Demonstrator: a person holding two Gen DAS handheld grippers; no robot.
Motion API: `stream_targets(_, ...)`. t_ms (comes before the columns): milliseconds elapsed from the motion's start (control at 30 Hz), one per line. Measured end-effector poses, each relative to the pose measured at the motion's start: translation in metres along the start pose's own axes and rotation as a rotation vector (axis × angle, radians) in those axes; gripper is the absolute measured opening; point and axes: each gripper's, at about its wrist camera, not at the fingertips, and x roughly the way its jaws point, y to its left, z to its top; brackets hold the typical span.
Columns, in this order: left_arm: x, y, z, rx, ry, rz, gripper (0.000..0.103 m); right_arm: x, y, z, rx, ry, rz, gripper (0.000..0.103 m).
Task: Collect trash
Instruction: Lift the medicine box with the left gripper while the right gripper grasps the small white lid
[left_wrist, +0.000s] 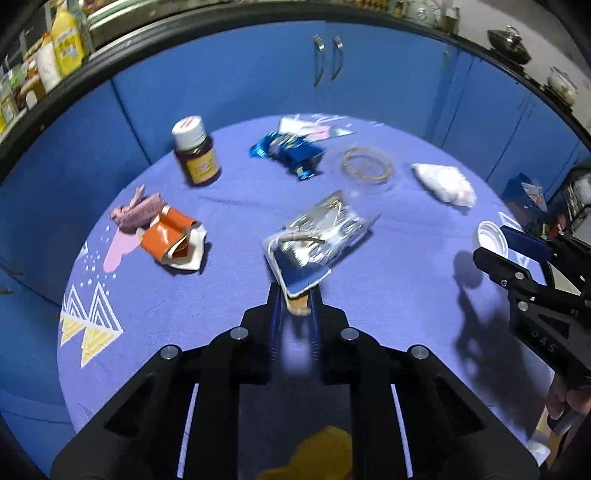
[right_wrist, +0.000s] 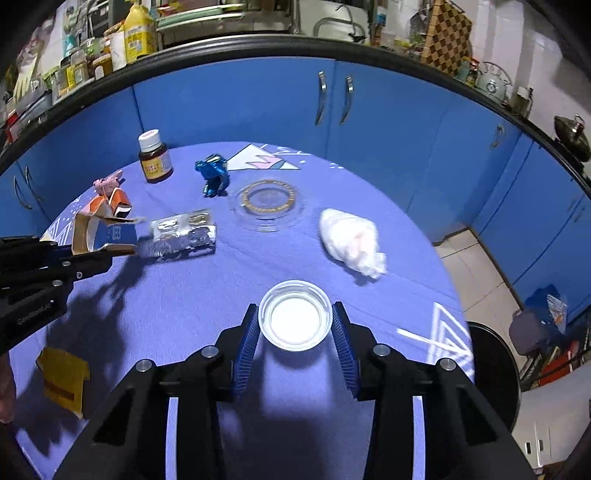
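Flattened silver-lined carton (left_wrist: 314, 240), pinched in the closed left gripper (left_wrist: 300, 295); open right gripper (right_wrist: 295, 328) flanks a white lid (right_wrist: 294, 314).

Round table, purple cloth (right_wrist: 221, 280): brown bottle (right_wrist: 155, 158), blue wrapper (right_wrist: 213, 175), orange carton (left_wrist: 171, 240), white wad (right_wrist: 351, 242), yellow packet (right_wrist: 63, 380).

Torn blue carton (left_wrist: 304, 275) pinched in left claw (left_wrist: 298, 295); white cup (right_wrist: 294, 315) upright between right claw (right_wrist: 295, 325) fingers.

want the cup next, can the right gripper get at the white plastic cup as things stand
Probably yes: the right gripper is open with its blue pads either side of the white plastic cup, nothing between them; the left gripper is off holding a flattened carton.
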Motion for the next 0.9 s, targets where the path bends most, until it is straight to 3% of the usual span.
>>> stream_targets(133, -0.012, -0.015, 0.005, 0.021, -0.027, -0.008, 0.015, -0.019, -0.014, -0.009, 0.015, -0.022, -0.025, 0.039)
stream_targets(200, -0.015, -0.022, 0.009, 0.029, -0.036, -0.020, 0.010, -0.027, -0.021, -0.012, 0.023, -0.033, -0.038, 0.039)
stream_targets(567, -0.029, -0.062, 0.017, 0.101, -0.074, -0.040, 0.009, -0.056, -0.063, -0.032, 0.090, -0.070, -0.080, 0.039)
stream_targets(900, 0.002, -0.083, 0.010, 0.156, 0.022, -0.084, 0.011, -0.052, -0.077, -0.042, 0.120, -0.060, -0.073, 0.039)
